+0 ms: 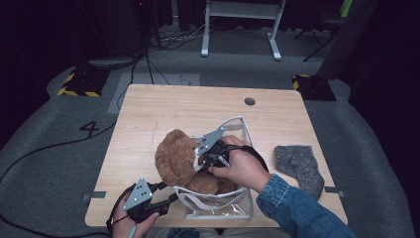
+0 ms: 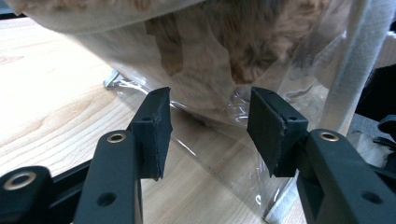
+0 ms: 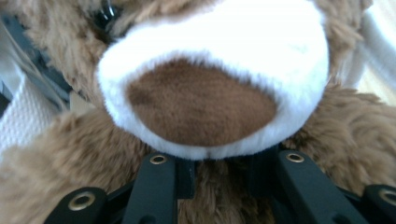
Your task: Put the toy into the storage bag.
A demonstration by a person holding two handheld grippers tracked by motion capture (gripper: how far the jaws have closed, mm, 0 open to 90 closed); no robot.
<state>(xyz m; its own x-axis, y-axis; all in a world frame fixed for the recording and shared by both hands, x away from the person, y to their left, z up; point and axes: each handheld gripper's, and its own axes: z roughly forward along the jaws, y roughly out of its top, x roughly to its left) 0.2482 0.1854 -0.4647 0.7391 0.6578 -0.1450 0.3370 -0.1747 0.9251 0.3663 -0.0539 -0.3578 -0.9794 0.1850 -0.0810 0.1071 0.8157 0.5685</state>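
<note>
On the wooden table (image 1: 148, 114), right gripper (image 3: 219, 175) jaws pinch the teddy bear (image 3: 210, 93) — beneath its muzzle.

A lab: taped floor markings (image 1: 78, 84), a chalked number (image 1: 89, 128), cables (image 1: 163, 42) round a test table (image 1: 148, 114)

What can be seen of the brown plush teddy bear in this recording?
The brown plush teddy bear has shaggy fur, a white muzzle and a dark brown nose. Its body sits partly inside the clear plastic bag with white trim on the wooden table, the head leaning out over the bag's left edge. The right gripper presses in under the muzzle, its jaws sunk in the fur around the neck. The left gripper stands open at the bag's near corner, apart from the bear.
</note>
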